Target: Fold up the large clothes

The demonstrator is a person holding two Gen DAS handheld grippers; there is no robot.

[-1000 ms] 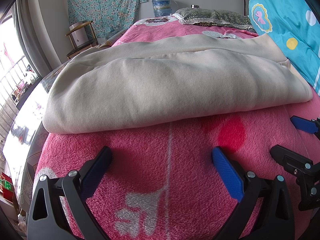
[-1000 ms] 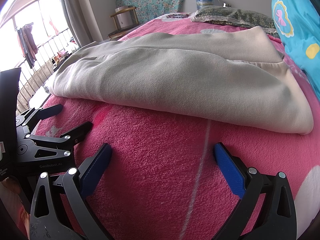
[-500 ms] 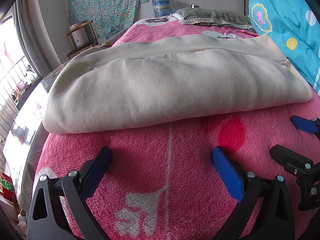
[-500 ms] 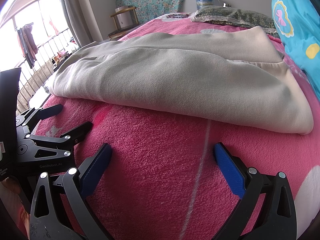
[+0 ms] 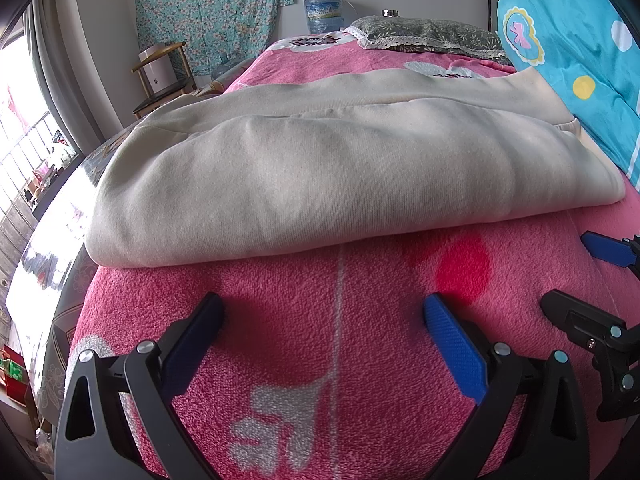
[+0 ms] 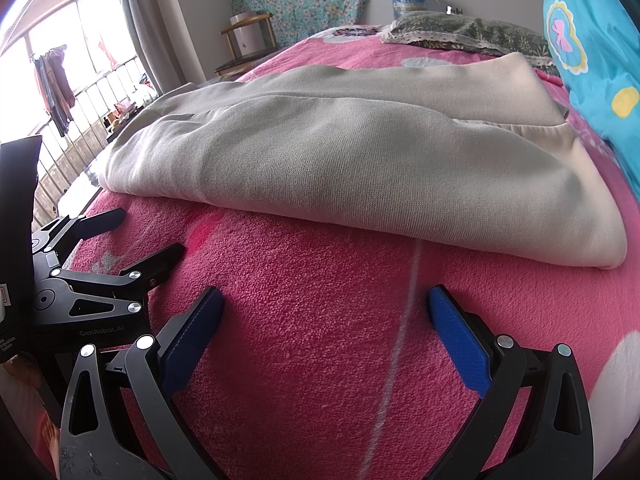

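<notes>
On the pink blanket [image 5: 304, 320], only the right view shows the window railing [image 6: 80, 120] beyond the folded cream garment [image 6: 360, 152].

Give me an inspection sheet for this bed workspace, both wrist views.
Surface: pink blanket covering the bed, with white flower print.
Job's things: beige garment lying folded in layers, flat on the blanket.
Clutter: grey pillow and blue quilt beyond the garment.
Grippers: left hand-held gripper open, empty, short of the garment; right hand-held gripper likewise.
Cables: nothing seen.
Surroundings: wooden chair, water jug, floral cloth on the wall, window at left.
</notes>
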